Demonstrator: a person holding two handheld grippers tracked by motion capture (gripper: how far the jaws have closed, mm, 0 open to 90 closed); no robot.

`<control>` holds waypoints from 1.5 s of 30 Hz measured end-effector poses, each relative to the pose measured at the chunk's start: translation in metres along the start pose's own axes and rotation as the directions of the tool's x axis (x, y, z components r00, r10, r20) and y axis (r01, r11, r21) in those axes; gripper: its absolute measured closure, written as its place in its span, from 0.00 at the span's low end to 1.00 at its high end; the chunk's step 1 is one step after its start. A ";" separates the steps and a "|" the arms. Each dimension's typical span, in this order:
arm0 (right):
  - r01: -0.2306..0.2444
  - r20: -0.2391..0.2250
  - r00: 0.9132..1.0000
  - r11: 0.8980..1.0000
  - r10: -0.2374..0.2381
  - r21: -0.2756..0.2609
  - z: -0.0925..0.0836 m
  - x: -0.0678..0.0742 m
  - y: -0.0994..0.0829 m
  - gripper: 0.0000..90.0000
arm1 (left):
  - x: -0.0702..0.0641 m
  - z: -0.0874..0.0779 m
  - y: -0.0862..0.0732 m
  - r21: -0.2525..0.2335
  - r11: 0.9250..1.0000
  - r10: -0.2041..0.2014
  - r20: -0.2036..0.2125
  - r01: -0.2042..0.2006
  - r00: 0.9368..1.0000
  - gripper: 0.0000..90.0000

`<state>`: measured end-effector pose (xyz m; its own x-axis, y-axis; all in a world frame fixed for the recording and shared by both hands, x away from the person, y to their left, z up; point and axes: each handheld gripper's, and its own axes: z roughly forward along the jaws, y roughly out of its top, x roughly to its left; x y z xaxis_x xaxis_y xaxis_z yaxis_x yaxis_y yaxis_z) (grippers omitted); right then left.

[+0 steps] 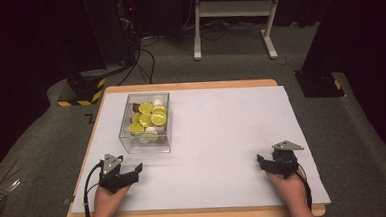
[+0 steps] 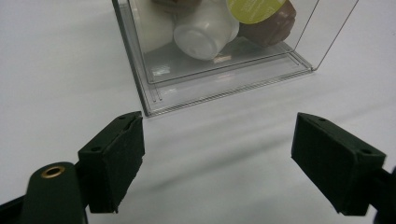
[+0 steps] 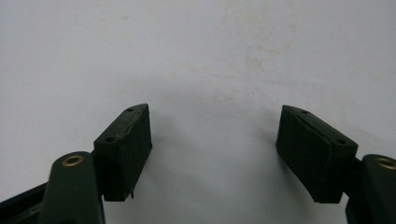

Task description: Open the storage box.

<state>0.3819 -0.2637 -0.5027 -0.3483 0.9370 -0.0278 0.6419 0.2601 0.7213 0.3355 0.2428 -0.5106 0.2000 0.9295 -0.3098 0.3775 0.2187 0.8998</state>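
Clear box (image 1: 145, 123) of capsules (image 1: 148, 118) sits left-centre on desk (image 1: 222, 137), just ahead of our left hand-held gripper (image 1: 129, 173). Jaws wide, empty, aimed at box corner, we judge for reach. Right hand-held gripper (image 1: 269, 164) likewise wide, empty, parked well apart.

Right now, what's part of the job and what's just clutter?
In play:
- clear box of capsules
- left gripper, open, nearest the box
- right gripper, open

Just lying about:
- white stand
- yellow-black striped block
- floor cables
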 end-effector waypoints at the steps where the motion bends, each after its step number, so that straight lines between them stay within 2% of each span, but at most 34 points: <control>1: 0.000 0.000 1.000 1.000 0.000 0.000 0.000 0.000 0.000 0.29 | 0.000 0.000 0.000 0.002 1.000 0.002 0.001 -0.002 1.000 0.20; 13: 0.000 -0.001 1.000 1.000 0.000 0.000 0.000 0.000 0.000 0.29 | -0.002 0.000 -0.001 -0.010 1.000 0.004 0.000 -0.004 1.000 0.18; 14: 0.000 -0.001 1.000 1.000 0.000 0.001 0.000 0.000 0.000 0.29 | -0.001 -0.001 -0.001 -0.004 1.000 0.014 -0.001 -0.014 1.000 0.18; 16: -0.002 -0.002 1.000 1.000 0.002 0.002 0.000 0.000 0.000 0.29 | -0.001 -0.001 -0.001 -0.016 1.000 0.000 -0.004 0.000 1.000 0.17; 19: -0.001 -0.004 1.000 1.000 0.001 0.003 0.000 -0.001 0.000 0.29 | -0.003 -0.002 -0.001 -0.029 1.000 0.009 -0.021 -0.009 1.000 0.17; 21: -0.002 -0.004 1.000 1.000 0.002 0.004 0.000 0.000 0.000 0.29 | -0.005 -0.004 -0.002 -0.022 0.999 0.043 -0.031 -0.043 0.999 0.17; 24: -0.003 -0.002 1.000 1.000 0.003 0.003 0.000 0.000 0.000 0.29 | -0.008 -0.005 -0.002 -0.020 0.999 0.044 -0.032 -0.045 0.998 0.16; 27: 0.003 0.000 1.000 1.000 -0.003 0.000 0.000 0.000 0.000 0.29 | -0.014 -0.007 0.001 -0.016 0.999 0.035 -0.021 -0.036 0.999 0.16; 29: 0.003 -0.001 1.000 1.000 -0.003 0.000 0.000 0.000 0.000 0.29 | -0.020 -0.005 0.004 -0.039 0.999 0.006 -0.017 -0.006 1.000 0.16; 35: 0.003 0.003 1.000 1.000 -0.003 0.000 0.000 0.000 0.000 0.30 | -0.035 -0.006 0.009 -0.050 0.999 0.014 0.015 -0.013 1.000 0.13; 38: 0.002 0.002 1.000 1.000 -0.002 0.001 0.000 0.000 0.000 0.30 | -0.040 -0.005 0.009 -0.062 0.998 0.013 0.003 -0.013 1.000 0.14; 39: 0.001 0.002 1.000 1.000 -0.001 0.000 0.000 0.000 0.000 0.30 | -0.044 -0.002 0.010 -0.059 0.998 0.030 -0.024 -0.031 0.999 0.14; 43: 0.001 0.001 1.000 1.000 -0.001 0.001 0.000 0.000 0.000 0.30 | -0.046 0.001 0.013 -0.048 0.998 0.033 -0.029 -0.034 0.999 0.14; 44: 0.003 0.000 1.000 1.000 -0.003 0.001 0.000 0.000 0.000 0.29 | -0.047 0.002 0.016 -0.050 0.998 0.026 -0.033 -0.028 0.999 0.16; 45: -0.001 -0.001 1.000 1.000 0.001 0.002 0.000 0.000 0.000 0.29 | -0.047 0.004 0.021 -0.060 0.998 0.002 -0.023 -0.003 1.000 0.16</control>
<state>0.3821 -0.2636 -0.5025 -0.3484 0.9370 -0.0267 0.6437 0.2598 0.7198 0.3379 0.2022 -0.4781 0.1801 0.9363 -0.3015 0.3218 0.2335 0.9175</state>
